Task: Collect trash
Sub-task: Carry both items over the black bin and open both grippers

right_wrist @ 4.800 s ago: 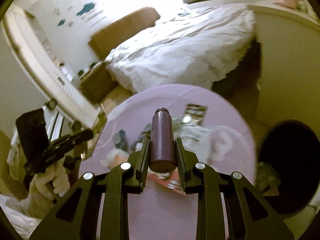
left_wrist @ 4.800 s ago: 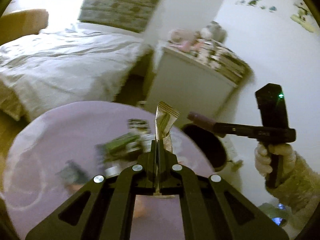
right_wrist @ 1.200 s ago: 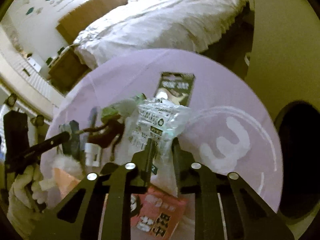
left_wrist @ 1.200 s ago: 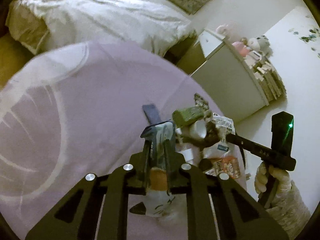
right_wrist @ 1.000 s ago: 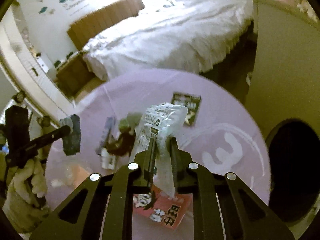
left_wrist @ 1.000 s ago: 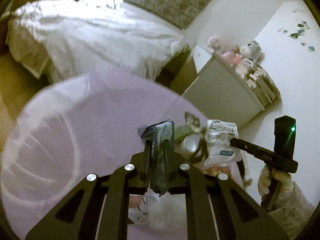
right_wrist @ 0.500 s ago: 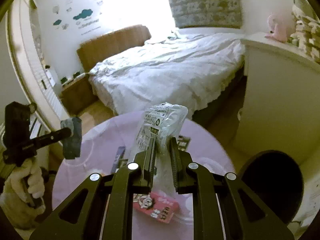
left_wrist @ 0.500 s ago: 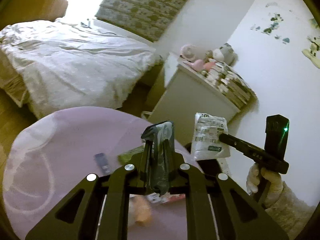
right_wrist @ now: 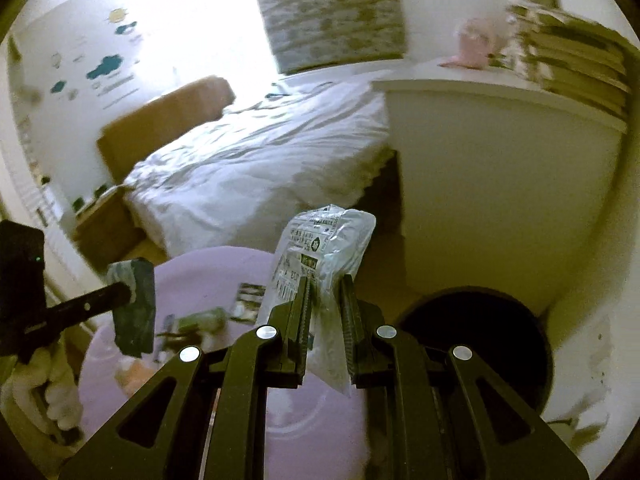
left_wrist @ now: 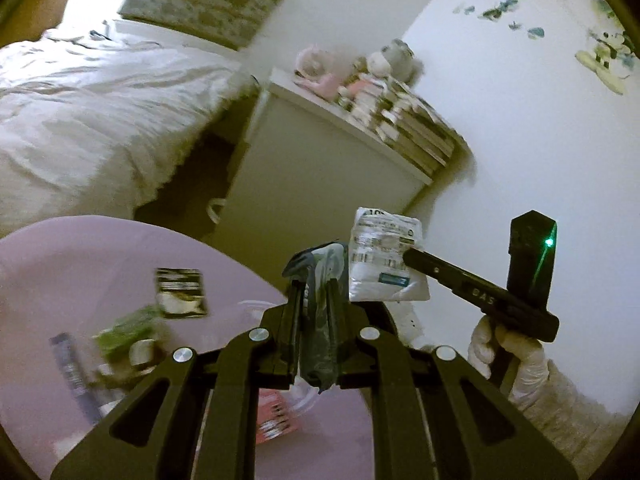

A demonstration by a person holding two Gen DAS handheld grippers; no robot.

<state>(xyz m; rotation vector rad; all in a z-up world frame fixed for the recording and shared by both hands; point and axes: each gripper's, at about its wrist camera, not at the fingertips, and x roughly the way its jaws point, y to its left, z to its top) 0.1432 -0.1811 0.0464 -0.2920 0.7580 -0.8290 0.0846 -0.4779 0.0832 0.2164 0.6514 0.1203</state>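
Observation:
My left gripper (left_wrist: 316, 300) is shut on a dark grey-green wrapper (left_wrist: 320, 344), held up above the round purple table (left_wrist: 80, 256). My right gripper (right_wrist: 325, 292) is shut on a clear white printed plastic bag (right_wrist: 324, 248), which also shows in the left wrist view as the plastic bag (left_wrist: 384, 260) at the tip of the right gripper (left_wrist: 408, 256). The dark wrapper (right_wrist: 134, 306) shows at the left in the right wrist view. A black round bin (right_wrist: 480, 340) stands on the floor right of the table, below and right of the bag. Several wrappers stay on the table, among them a black packet (left_wrist: 180, 292), a green one (left_wrist: 128, 328) and a red one (left_wrist: 272, 416).
A white cabinet (left_wrist: 320, 184) with books and soft toys stands behind the table by the wall. A bed with white bedding (left_wrist: 100, 104) fills the left. A gloved hand (left_wrist: 516, 360) holds the right gripper; another gloved hand (right_wrist: 52, 384) holds the left one.
Both grippers have risen off the table with their wrappers and swung right, toward the cabinet and the bin. The table has dropped lower in both views.

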